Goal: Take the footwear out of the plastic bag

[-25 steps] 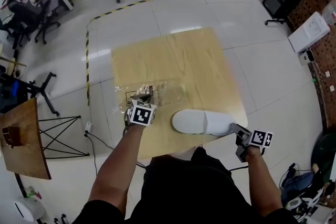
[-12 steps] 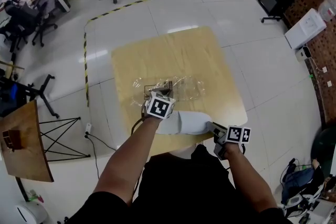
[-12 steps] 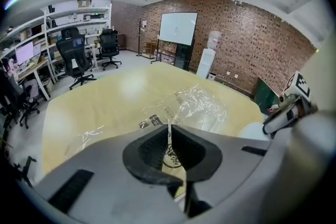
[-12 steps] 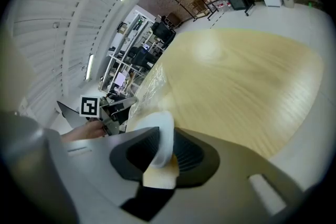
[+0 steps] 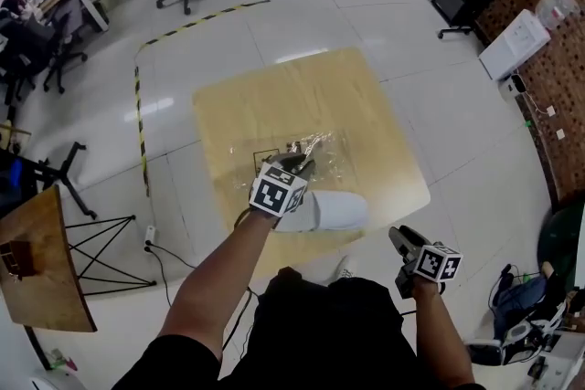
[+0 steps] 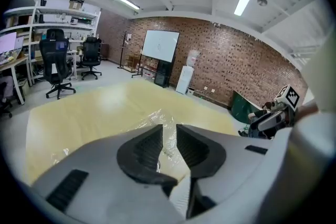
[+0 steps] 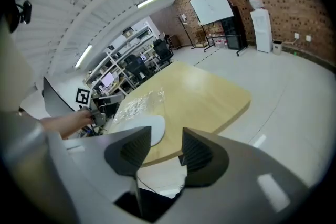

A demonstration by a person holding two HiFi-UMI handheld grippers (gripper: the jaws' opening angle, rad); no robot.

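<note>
Head view: white soft-looking slipper (image 5: 331, 211) lies flat on light wooden table (image 5: 302, 87), near the front edge, on the person's side of the crumpled clear plastic bag (image 5: 324, 151). It looks fully out of the film; can't tell whether the two touch, since the left end of the slipper is hidden under the left gripper's marker cube.

Left gripper (image 5: 297, 164): over the bag/slipper boundary. Jaws have just been opening and now stand a narrow gap apart. Film shows through the gap, but the pads aren't pressing on it.

Right gripper (image 5: 400, 239): off the table at the front-right, well apart from the slipper. Jaws have just been opening and are now wide, w/ nothing between them.

Handling (judgement):
- Slipper prob. very light, w/ a thin foam sole and cloth upper. It bends easily and isn't fragile.
- A pinch at the sole edge or the rim of the upper should hold. A grip mid-sole would let the ends droop.
- Cloth surface gives decent friction, so slip risk is low.
- Bag is thin, slick and crinkly. It would slide or lift w/ anything dragged over it, so pinch a loose fold if it needs moving.
</note>
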